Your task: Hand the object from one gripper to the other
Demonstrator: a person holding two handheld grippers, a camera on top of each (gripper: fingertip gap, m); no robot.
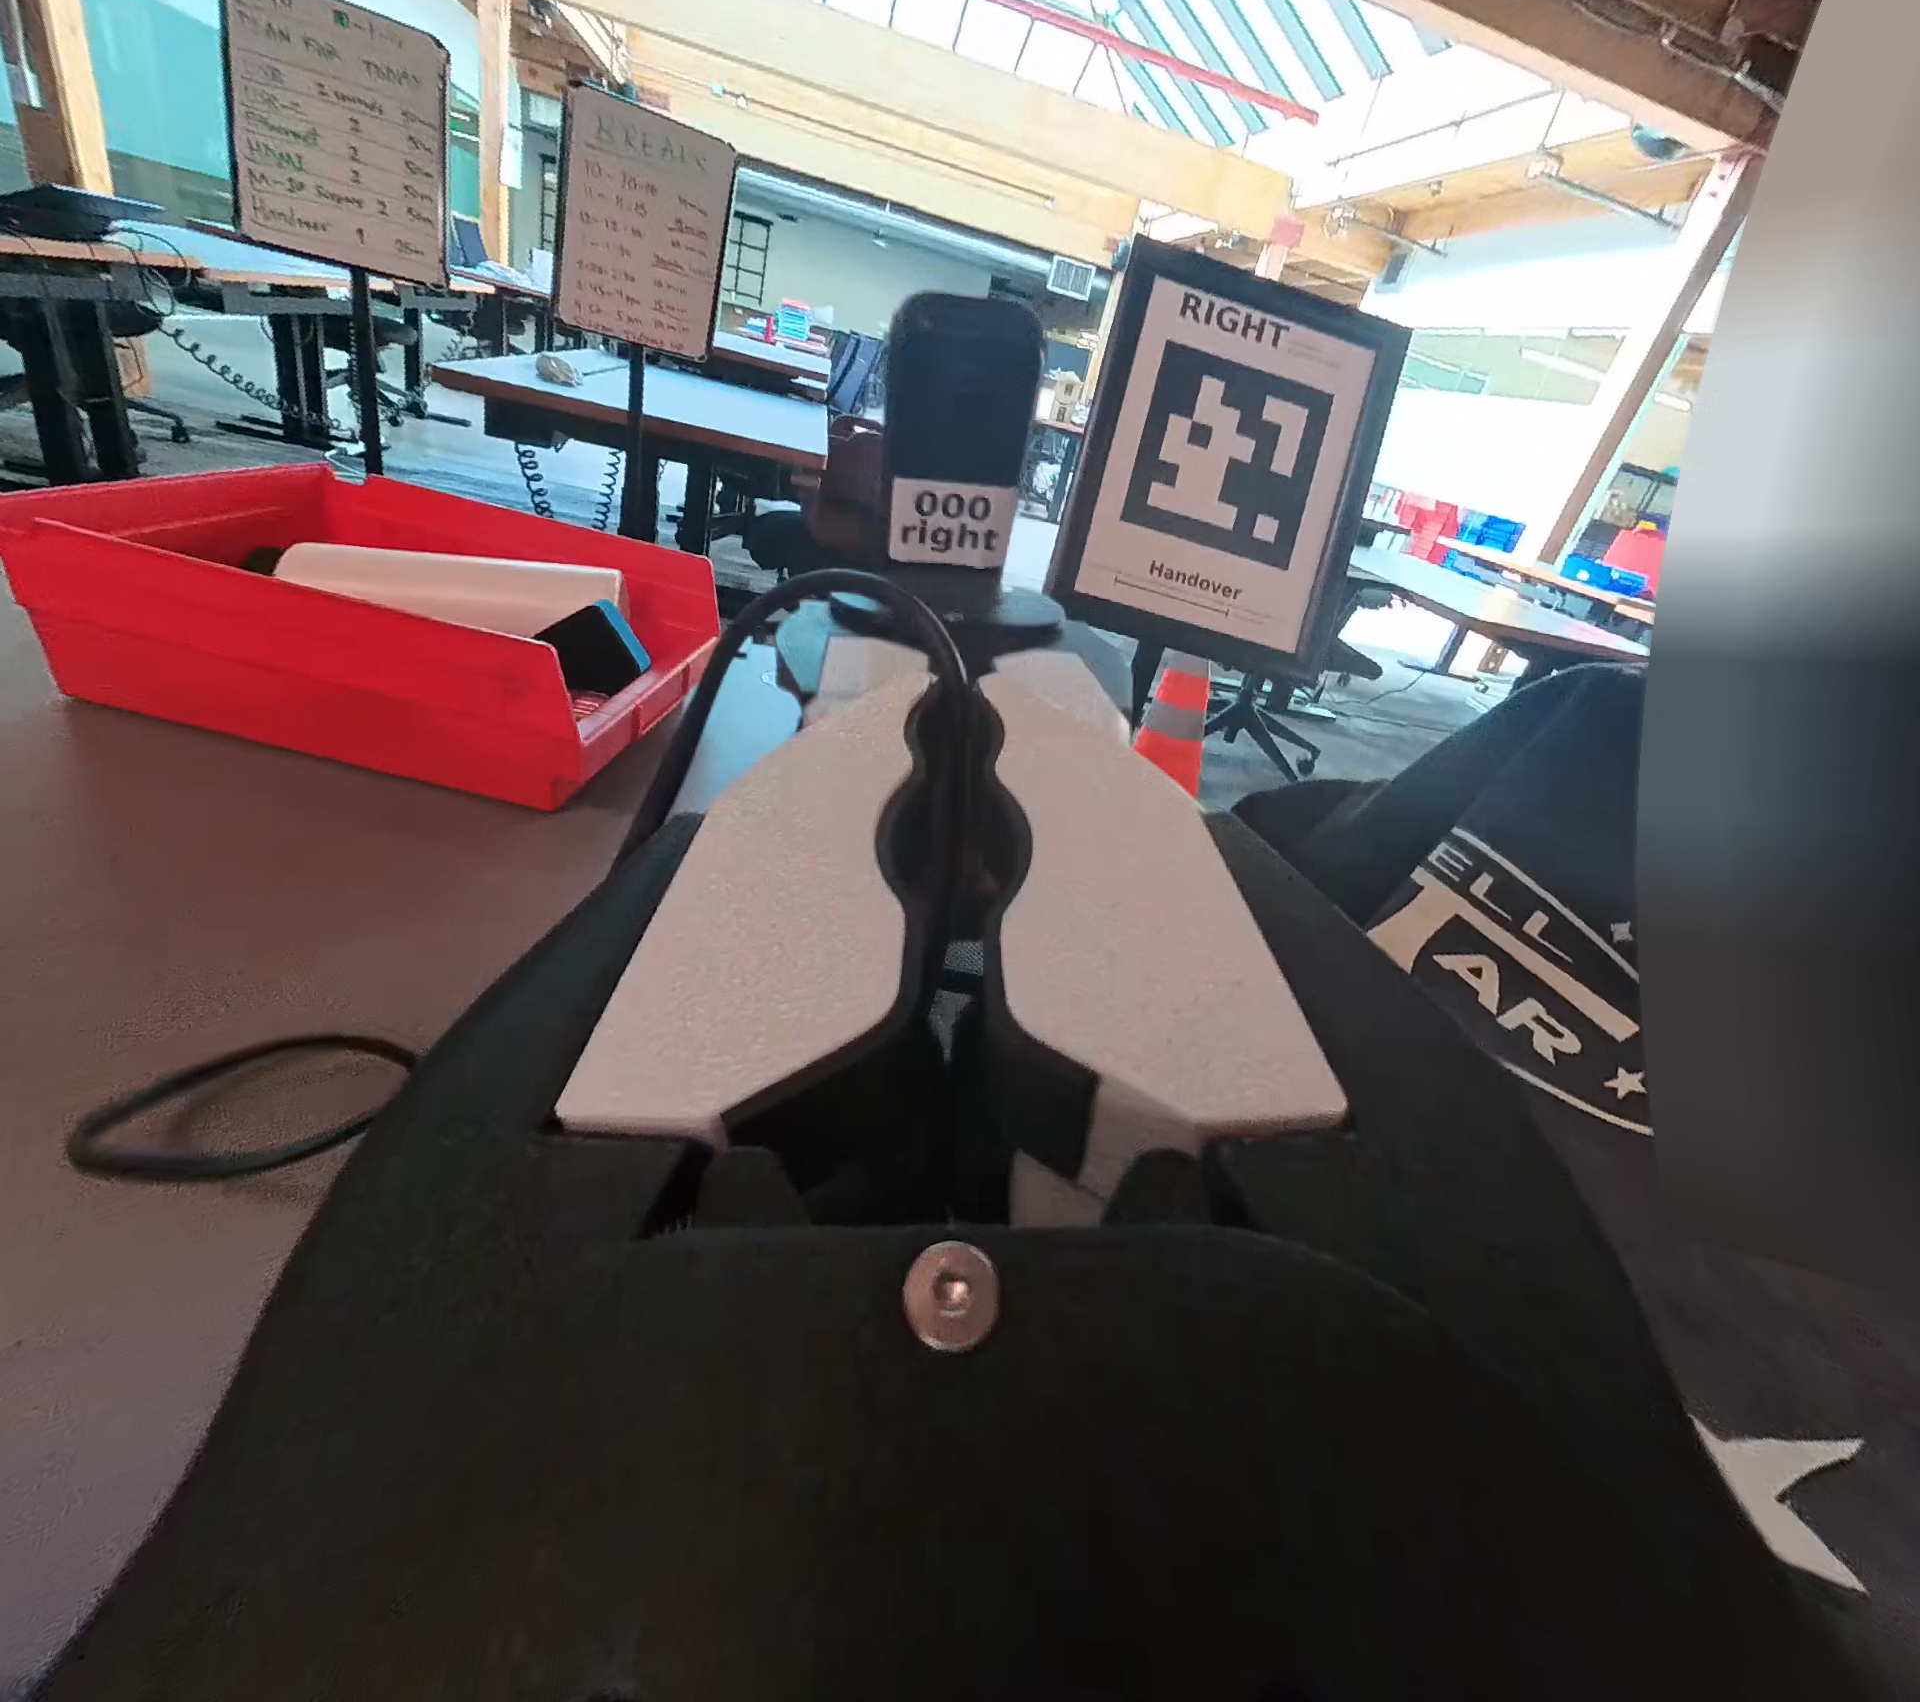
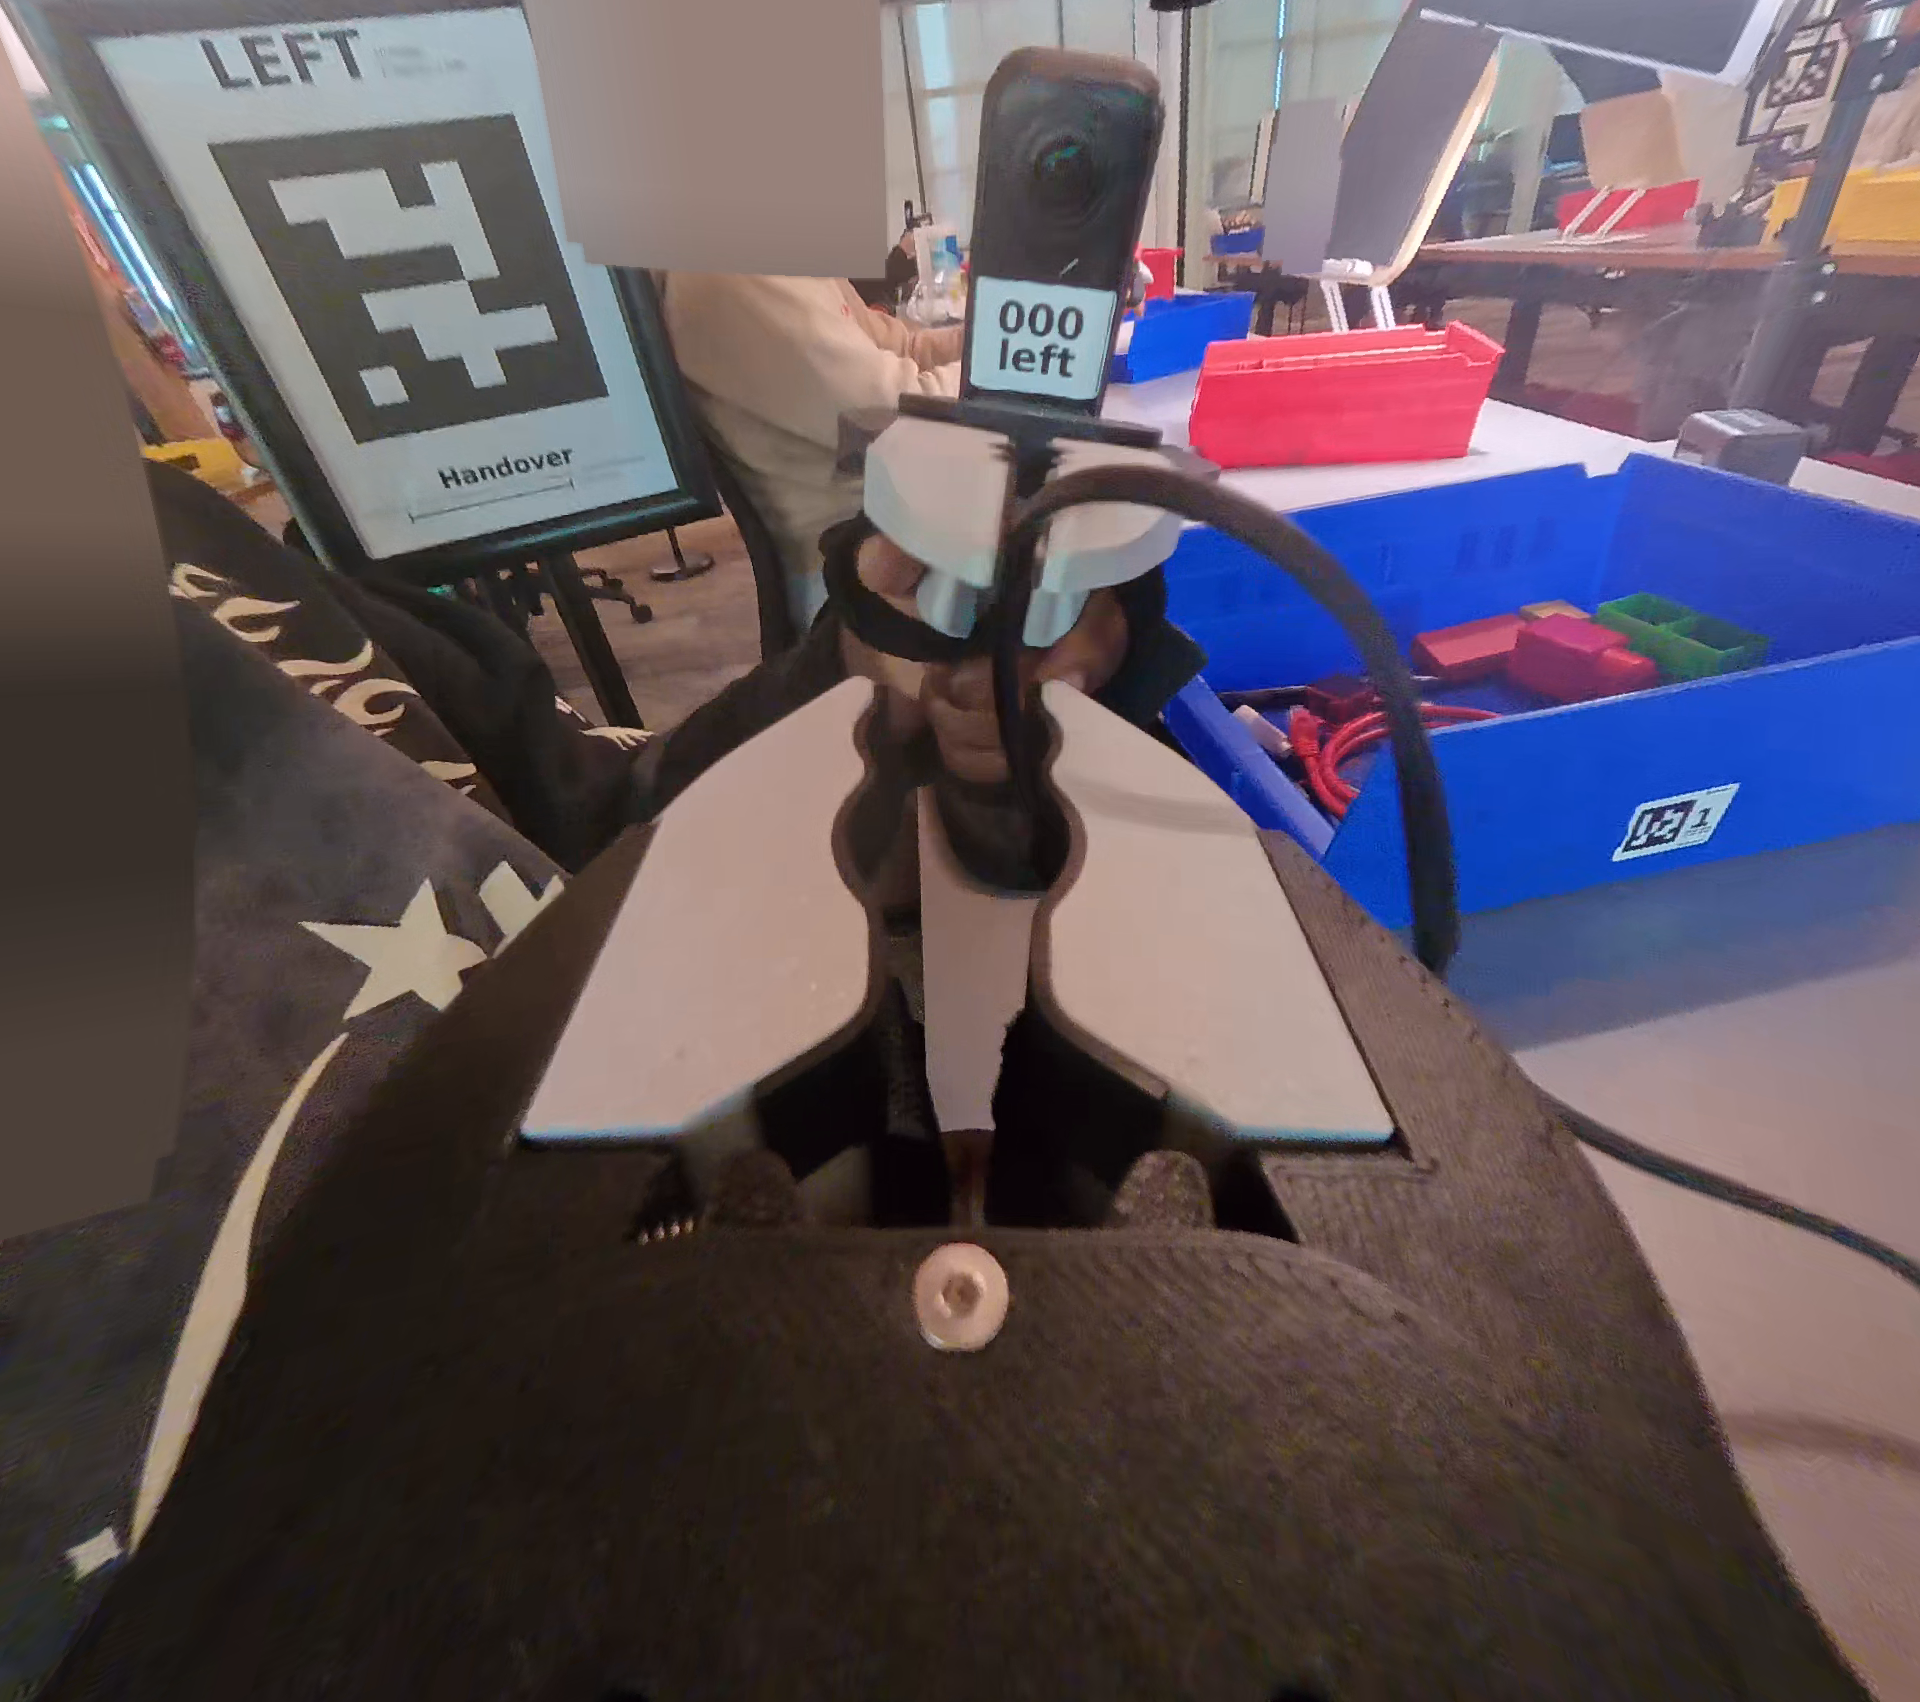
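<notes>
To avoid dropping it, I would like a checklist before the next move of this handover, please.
1. Left gripper shut on the black cable: ok.
2. Cable passes between the right gripper fingers: ok.
3. Right gripper closed on the cable: not ok, it is open.
4. Grippers face each other: ok.
5. Cable's loose end free of snags: cannot tell.
</notes>
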